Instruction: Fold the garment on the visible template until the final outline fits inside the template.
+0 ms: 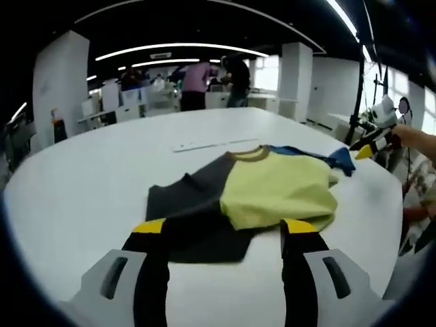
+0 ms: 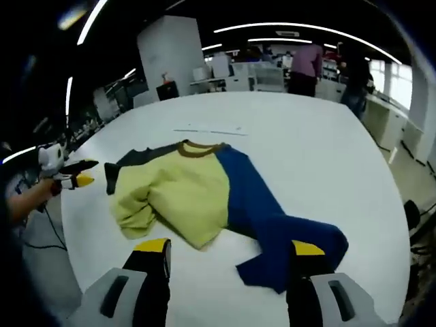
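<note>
The garment (image 2: 204,197) is spread crumpled on the white table (image 2: 320,150), yellow middle bunched, presumably awaiting folding; the left gripper (image 1: 225,228) and right gripper (image 2: 228,248) are held just above opposite edges, jaws parted, nothing gripped.

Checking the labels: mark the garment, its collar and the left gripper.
garment (image 2: 184,197): right gripper view, on its yellow middle panel.
collar (image 2: 201,149): right gripper view, on the brown neck band.
left gripper (image 1: 225,235): left gripper view, midway between its yellow fingertips.
</note>
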Demonstrator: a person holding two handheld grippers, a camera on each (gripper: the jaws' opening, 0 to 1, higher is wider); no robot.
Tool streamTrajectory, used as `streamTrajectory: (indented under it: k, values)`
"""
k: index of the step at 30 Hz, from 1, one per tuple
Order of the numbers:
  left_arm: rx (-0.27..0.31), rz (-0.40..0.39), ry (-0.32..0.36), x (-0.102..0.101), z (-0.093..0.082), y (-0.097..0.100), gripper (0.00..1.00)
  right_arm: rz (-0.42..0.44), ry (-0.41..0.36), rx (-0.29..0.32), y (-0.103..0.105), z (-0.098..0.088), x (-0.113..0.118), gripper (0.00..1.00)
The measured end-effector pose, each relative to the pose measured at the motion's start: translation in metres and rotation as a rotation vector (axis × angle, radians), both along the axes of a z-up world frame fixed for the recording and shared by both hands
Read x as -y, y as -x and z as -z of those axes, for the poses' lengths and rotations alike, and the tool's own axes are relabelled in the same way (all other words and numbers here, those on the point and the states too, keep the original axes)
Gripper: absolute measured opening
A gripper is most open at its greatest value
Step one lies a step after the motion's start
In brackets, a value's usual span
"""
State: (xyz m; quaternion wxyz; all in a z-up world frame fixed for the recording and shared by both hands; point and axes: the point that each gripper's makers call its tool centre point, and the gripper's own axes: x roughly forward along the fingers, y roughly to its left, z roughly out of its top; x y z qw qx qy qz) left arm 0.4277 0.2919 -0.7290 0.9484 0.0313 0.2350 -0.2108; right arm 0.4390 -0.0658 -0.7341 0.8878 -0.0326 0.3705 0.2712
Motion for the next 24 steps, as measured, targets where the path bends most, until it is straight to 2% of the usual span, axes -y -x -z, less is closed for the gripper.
streamTrajectory:
  k: [10, 24]
  values:
    - [-0.017, 0.085, 0.007, 0.037, 0.007, 0.018, 0.61, -0.151, -0.007, 0.025, 0.007, 0.011, -0.03, 0.66]
    - [-0.001, 0.223, 0.008, 0.099, 0.009, 0.032, 0.5, -0.232, -0.042, 0.029, 0.019, 0.013, -0.06, 0.7]
